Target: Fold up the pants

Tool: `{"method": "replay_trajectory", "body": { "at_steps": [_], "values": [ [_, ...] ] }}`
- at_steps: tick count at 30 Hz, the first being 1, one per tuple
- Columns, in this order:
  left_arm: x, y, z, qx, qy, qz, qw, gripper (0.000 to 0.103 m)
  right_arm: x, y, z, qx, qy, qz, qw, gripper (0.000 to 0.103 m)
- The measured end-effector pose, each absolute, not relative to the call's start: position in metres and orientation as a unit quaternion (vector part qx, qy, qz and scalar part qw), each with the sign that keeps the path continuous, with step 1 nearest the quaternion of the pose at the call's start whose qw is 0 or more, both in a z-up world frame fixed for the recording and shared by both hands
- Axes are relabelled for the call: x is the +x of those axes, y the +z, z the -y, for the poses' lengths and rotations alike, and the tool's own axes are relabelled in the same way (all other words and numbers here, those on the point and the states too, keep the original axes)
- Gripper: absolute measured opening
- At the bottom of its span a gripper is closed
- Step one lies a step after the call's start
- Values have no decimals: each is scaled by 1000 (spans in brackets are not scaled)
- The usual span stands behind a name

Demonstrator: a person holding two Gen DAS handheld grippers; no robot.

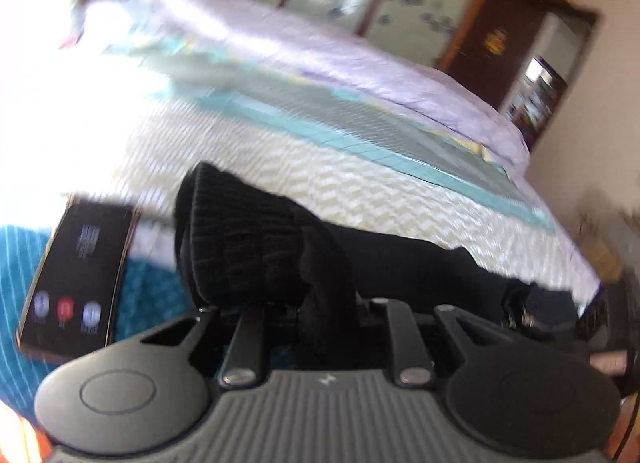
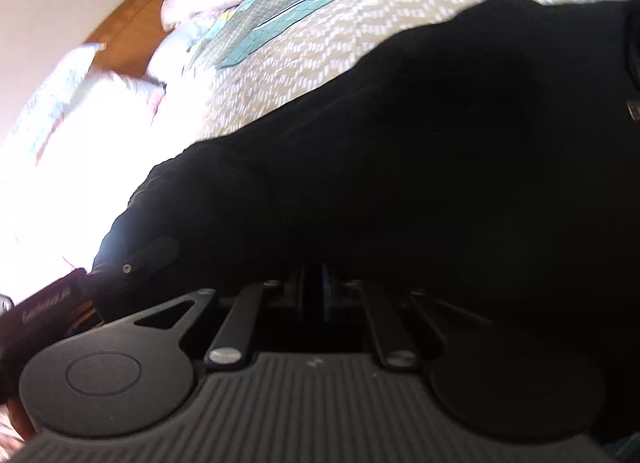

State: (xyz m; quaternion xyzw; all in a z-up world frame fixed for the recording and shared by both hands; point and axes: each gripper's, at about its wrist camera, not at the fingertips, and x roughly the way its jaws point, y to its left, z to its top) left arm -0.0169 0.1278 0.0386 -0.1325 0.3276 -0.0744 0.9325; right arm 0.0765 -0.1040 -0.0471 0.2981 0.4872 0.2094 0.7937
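Observation:
The black pants [image 1: 400,263] hang over a bed with a white and beige patterned cover [image 1: 320,183]. My left gripper [image 1: 316,315] is shut on the ribbed knit cuff [image 1: 248,239] of the pants, which bunches up above the jaws. In the right wrist view the black pants [image 2: 400,163] fill most of the frame. My right gripper [image 2: 314,295] is shut on the black cloth, with the jaws close together and cloth draped over them.
A phone [image 1: 80,275] with a lit screen lies at the left on a teal towel [image 1: 152,295]. A lilac quilt [image 1: 320,63] and a teal-edged mat [image 1: 360,119] lie farther back on the bed. White pillows [image 2: 80,95] sit by a wooden headboard [image 2: 132,35]. Both views are motion-blurred.

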Motion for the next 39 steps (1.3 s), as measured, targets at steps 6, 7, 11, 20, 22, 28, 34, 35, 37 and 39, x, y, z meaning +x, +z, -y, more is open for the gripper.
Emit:
{"method": "replay_trajectory", "body": {
  "at_steps": [6, 7, 11, 20, 22, 28, 34, 35, 37, 39],
  "values": [
    [-18, 55, -2, 128, -180, -295, 930, 21, 53, -11, 175, 346, 155, -398, 835, 16],
    [-23, 49, 23, 177, -210, -296, 915, 25, 46, -2, 191, 341, 140, -381, 848, 16],
    [-54, 13, 93, 315, -269, -289, 863, 36, 22, 20, 238, 313, 87, -342, 882, 16],
    [-101, 48, 30, 222, -271, -300, 888, 57, 9, 30, 249, 275, 103, -305, 906, 36],
    [-90, 55, 2, 159, -235, -327, 901, 59, 17, 15, 252, 286, 105, -308, 901, 45],
    [-34, 47, -64, -105, -184, -413, 886, 64, 24, 1, 239, 278, 109, -353, 887, 56],
    [15, 3, -44, -166, -175, -491, 837, 42, 29, -7, 237, 283, 88, -368, 881, 54],
    [16, 1, -42, -153, -165, -490, 842, 33, 33, -13, 235, 294, 84, -383, 872, 49],
    [13, 6, -43, -148, -166, -479, 849, 26, 43, -33, 226, 291, 63, -438, 848, 10],
    [3, 5, -49, -143, -165, -478, 851, 25, 38, -36, 219, 268, 63, -426, 862, 9]
  ]
}}
